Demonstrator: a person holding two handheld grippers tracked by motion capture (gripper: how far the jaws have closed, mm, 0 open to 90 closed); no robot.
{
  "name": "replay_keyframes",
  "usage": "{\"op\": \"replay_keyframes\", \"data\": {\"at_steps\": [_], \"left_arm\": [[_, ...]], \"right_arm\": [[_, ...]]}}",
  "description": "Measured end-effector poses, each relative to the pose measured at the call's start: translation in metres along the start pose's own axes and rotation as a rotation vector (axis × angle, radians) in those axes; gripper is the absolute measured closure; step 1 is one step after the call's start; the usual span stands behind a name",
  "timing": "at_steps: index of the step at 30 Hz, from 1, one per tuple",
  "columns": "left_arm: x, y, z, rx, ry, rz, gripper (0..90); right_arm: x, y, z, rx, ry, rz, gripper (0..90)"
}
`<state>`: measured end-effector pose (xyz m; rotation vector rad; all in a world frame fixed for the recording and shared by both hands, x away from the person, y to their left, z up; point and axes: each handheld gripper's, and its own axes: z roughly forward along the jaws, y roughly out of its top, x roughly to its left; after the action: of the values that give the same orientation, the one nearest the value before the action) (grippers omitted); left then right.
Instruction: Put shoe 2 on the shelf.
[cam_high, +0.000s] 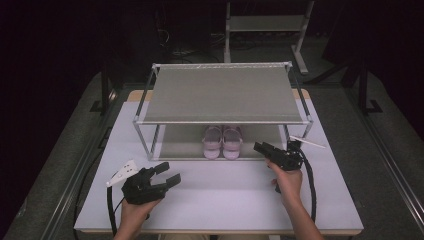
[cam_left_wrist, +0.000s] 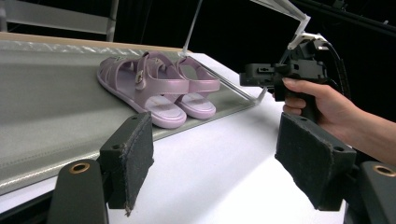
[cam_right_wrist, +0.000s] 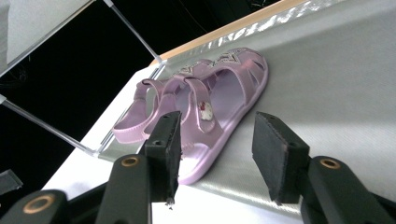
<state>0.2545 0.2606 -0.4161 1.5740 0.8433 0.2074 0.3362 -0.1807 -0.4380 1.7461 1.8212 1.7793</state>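
Note:
A pair of small lilac sandals (cam_high: 222, 141) stands side by side on the lower shelf (cam_high: 177, 145) of a two-tier metal rack, heels toward me. My left gripper (cam_high: 170, 172) hovers over the white table at the front left, open, jaws aimed right and away from me. In the left gripper view the sandals (cam_left_wrist: 159, 86) lie beyond its open, empty jaws (cam_left_wrist: 219, 158). My right gripper (cam_high: 259, 147) is just in front of the shelf's right part, pointing left at the sandals. Its jaws (cam_right_wrist: 219, 149) stand open short of the nearer sandal (cam_right_wrist: 205, 107), not touching it.
The rack's grey top shelf (cam_high: 222, 95) overhangs the sandals, with thin metal posts (cam_high: 145, 137) at the corners. The white table (cam_high: 225, 200) has free room in front of the rack. A second rack (cam_high: 265, 22) stands on the floor behind.

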Motion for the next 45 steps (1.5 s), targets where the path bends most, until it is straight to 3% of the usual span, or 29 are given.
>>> {"op": "replay_keyframes", "data": {"at_steps": [17, 30, 45], "left_arm": [[-0.001, 0.0, 0.001, 0.003, -0.001, 0.002, 27.4], [-0.003, -0.001, 0.001, 0.007, -0.003, 0.009, 27.4], [-0.003, -0.002, 0.001, 0.01, -0.002, 0.008, 27.4]], "right_arm": [[-0.002, -0.011, -0.019, 0.025, 0.026, 0.006, 47.9], [-0.007, -0.03, -0.051, 0.048, 0.041, -0.007, 45.6], [-0.017, -0.033, -0.082, 0.045, 0.035, -0.005, 44.0]]}}
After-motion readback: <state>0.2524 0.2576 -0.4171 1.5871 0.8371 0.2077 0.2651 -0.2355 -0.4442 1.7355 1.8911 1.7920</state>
